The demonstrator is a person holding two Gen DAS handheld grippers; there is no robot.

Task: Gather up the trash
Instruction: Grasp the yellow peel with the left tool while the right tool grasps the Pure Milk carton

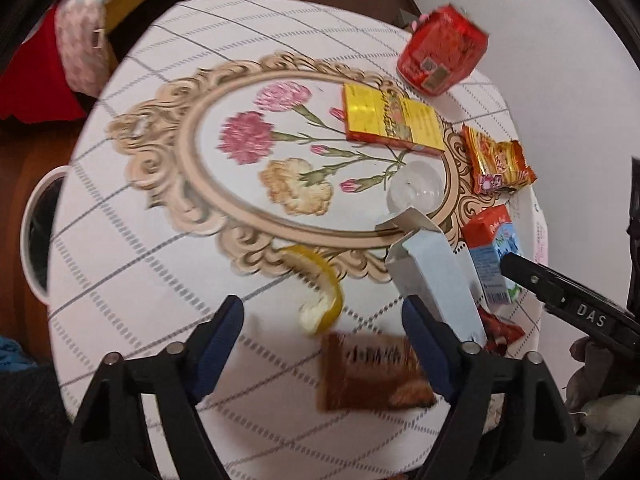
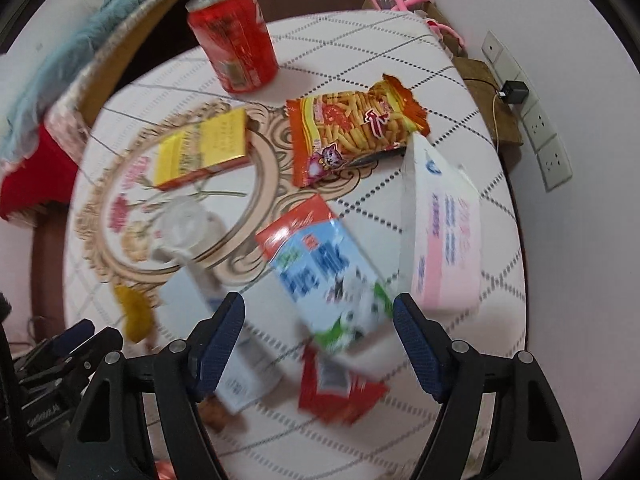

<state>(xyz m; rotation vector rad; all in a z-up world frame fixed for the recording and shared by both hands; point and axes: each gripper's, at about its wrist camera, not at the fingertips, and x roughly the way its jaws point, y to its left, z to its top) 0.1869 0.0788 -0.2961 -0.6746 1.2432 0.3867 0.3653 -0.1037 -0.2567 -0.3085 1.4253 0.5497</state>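
Trash lies on a round table (image 1: 140, 240) with a flower-print cloth. My left gripper (image 1: 324, 320) is open above a yellow lemon peel (image 1: 320, 296) and a brown wrapper (image 1: 372, 376); a pale blue open box (image 1: 436, 280) stands by its right finger. My right gripper (image 2: 320, 316) is open over a blue and white milk carton (image 2: 324, 276) and a red wrapper (image 2: 336, 392). A red can (image 2: 236, 40), a yellow box (image 2: 204, 148), an orange snack bag (image 2: 352, 128), a clear cup (image 2: 184, 224) and a pink and white box (image 2: 444, 240) lie farther off.
A white bin (image 1: 36, 236) stands beside the table at the left of the left wrist view. A white wall with sockets (image 2: 548, 136) is close on the right. A bed edge with blankets (image 2: 60, 64) lies behind the table.
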